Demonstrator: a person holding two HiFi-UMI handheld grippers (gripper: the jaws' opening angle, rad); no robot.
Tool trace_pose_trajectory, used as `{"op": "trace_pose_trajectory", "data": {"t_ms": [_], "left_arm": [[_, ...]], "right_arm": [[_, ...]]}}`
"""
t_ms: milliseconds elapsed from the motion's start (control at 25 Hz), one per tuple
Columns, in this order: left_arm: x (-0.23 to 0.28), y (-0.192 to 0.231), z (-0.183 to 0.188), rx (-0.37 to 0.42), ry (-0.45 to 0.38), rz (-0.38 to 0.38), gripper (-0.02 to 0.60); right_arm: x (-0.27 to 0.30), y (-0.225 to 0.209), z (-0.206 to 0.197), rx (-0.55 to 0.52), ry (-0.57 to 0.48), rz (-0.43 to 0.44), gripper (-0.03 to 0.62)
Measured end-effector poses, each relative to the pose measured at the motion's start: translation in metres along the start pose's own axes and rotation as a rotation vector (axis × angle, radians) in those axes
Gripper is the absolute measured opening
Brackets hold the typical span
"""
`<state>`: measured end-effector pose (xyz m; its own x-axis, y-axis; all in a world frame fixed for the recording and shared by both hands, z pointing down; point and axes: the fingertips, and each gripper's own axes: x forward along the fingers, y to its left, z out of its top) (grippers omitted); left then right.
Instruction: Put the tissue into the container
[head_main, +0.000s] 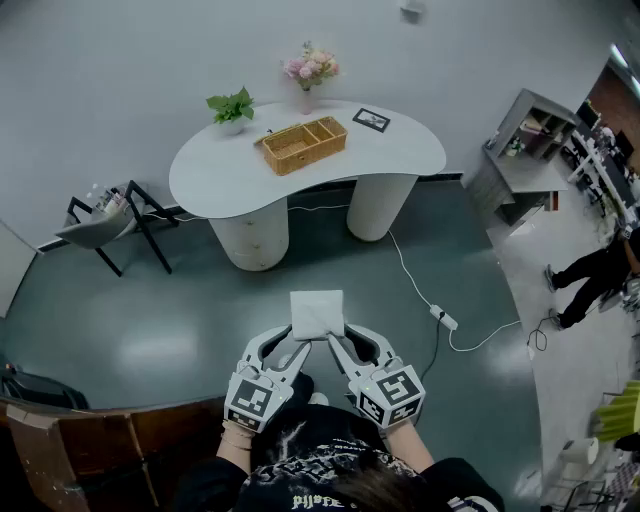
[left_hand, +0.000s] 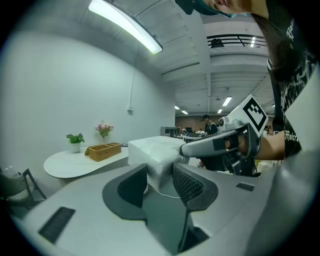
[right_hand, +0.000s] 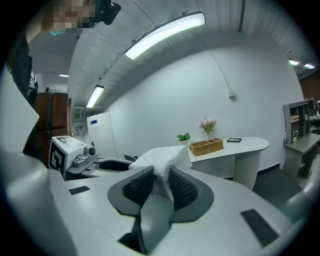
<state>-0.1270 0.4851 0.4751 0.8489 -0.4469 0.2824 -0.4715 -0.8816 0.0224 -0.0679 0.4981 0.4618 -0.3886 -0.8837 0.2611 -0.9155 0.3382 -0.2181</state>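
A white tissue pack (head_main: 316, 313) hangs in the air in front of me, well short of the table, held from both sides. My left gripper (head_main: 296, 338) is shut on its left part; in the left gripper view the tissue pack (left_hand: 152, 150) fills the gap at the left gripper (left_hand: 160, 172). My right gripper (head_main: 336, 338) is shut on its right part, pinching the tissue pack's (right_hand: 162, 157) crumpled wrap at the right gripper (right_hand: 161, 176). The container, a wicker basket (head_main: 304, 144) with compartments, sits on the white table (head_main: 410, 155) and is also visible as the basket (left_hand: 103, 150) and the basket (right_hand: 206, 146).
On the table stand a potted plant (head_main: 231, 108), a vase of pink flowers (head_main: 310, 70) and a small picture frame (head_main: 371, 120). A chair (head_main: 105, 222) stands left of it. A power strip (head_main: 444, 318) with its cord lies on the floor. A person (head_main: 590, 275) walks at right.
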Motion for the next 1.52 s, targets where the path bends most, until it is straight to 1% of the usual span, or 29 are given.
{"op": "trace_pose_trajectory", "data": {"t_ms": [200, 560, 1000, 1200, 1280, 1520], "left_arm": [[0.007, 0.019, 0.000, -0.014, 0.010, -0.018, 0.173], [0.033, 0.050, 0.004, -0.057, -0.022, -0.063, 0.172], [0.058, 0.116, 0.004, -0.066, -0.034, -0.040, 0.170], [0.067, 0.146, 0.006, -0.044, -0.027, -0.043, 0.170], [0.068, 0.155, 0.006, -0.040, -0.026, -0.043, 0.170], [0.069, 0.167, 0.006, -0.063, -0.034, -0.046, 0.170]], "right_arm": [[0.019, -0.003, 0.004, -0.004, 0.019, -0.009, 0.117], [0.050, -0.024, 0.017, -0.027, 0.028, -0.011, 0.123], [0.118, -0.041, 0.031, -0.056, 0.042, 0.024, 0.126], [0.148, -0.046, 0.039, -0.062, 0.042, 0.019, 0.127], [0.156, -0.046, 0.040, -0.068, 0.037, 0.014, 0.127], [0.168, -0.045, 0.045, -0.081, 0.040, 0.014, 0.127]]}}
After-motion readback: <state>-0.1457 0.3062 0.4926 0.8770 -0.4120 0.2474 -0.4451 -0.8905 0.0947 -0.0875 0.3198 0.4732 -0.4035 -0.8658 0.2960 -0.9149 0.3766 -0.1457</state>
